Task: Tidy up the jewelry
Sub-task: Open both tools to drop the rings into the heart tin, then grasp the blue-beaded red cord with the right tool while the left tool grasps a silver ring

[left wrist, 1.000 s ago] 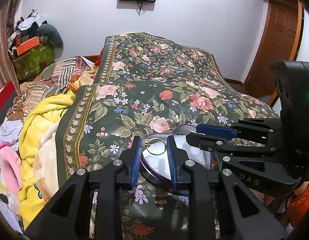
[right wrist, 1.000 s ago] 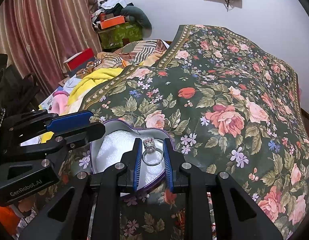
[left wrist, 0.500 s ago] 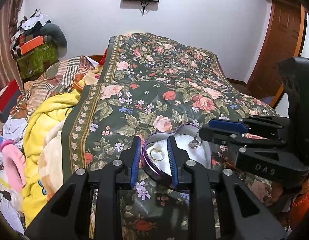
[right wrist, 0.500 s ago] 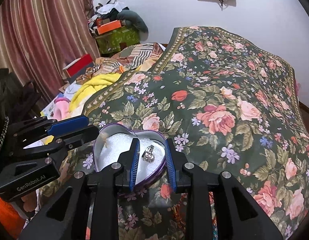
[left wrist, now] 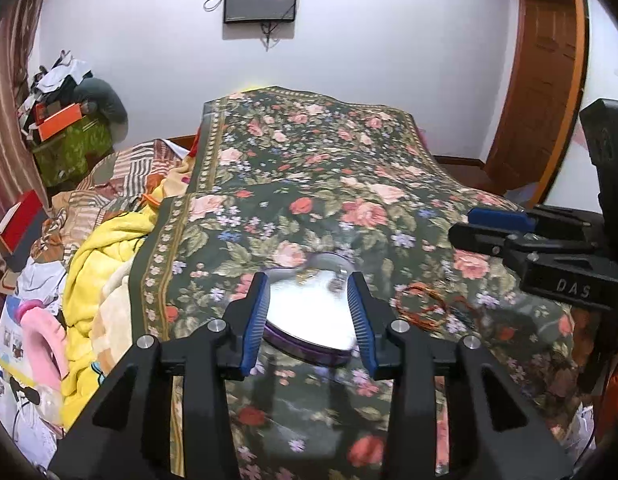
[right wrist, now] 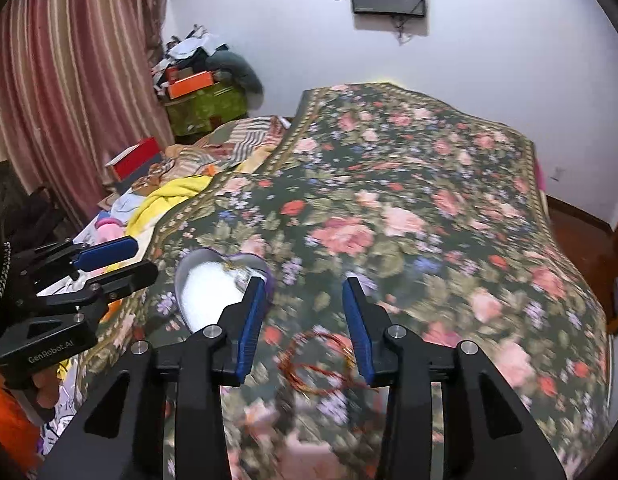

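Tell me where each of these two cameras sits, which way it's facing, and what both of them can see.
Left wrist: rides the left gripper, looking forward and down at the heart-shaped tin on the floral bedspread; its own opening jaws frame the tin without touching it, and the right gripper shows at right.
Right wrist: rides the right gripper, aimed at the orange bangles beside the tin; its jaws are opening with nothing between them, and the left gripper shows at left.
Shared: tin, bangles, bedspread, wall screen.

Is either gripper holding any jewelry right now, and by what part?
Nothing is held. The left gripper and right gripper jaws are opening, with nothing between them.
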The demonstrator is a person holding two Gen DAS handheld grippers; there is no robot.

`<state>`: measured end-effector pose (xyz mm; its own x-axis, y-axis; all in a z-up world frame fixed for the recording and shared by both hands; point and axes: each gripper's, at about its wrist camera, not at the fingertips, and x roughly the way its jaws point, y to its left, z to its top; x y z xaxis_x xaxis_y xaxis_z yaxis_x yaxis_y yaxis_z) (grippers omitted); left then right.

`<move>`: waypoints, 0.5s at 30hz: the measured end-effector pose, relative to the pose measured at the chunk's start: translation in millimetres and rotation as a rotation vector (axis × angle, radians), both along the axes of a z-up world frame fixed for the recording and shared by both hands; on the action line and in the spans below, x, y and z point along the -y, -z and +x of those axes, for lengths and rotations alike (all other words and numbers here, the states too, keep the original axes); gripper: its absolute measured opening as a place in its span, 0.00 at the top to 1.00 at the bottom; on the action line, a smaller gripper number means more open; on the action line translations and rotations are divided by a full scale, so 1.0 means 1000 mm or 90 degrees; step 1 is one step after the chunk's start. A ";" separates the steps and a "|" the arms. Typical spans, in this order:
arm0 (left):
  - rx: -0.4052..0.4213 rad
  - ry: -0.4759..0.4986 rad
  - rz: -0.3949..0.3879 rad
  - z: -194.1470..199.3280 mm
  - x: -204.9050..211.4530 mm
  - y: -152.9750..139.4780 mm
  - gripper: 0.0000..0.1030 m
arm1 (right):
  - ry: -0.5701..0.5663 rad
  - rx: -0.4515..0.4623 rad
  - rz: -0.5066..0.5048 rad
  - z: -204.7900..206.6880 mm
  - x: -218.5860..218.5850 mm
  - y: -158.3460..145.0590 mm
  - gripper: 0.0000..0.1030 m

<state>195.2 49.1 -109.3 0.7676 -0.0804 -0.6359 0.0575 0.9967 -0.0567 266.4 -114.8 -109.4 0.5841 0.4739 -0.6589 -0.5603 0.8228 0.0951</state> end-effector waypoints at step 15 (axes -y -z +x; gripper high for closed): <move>-0.058 0.059 -0.014 -0.014 0.060 0.018 0.61 | 0.048 -0.023 -0.026 -0.023 0.058 0.013 0.64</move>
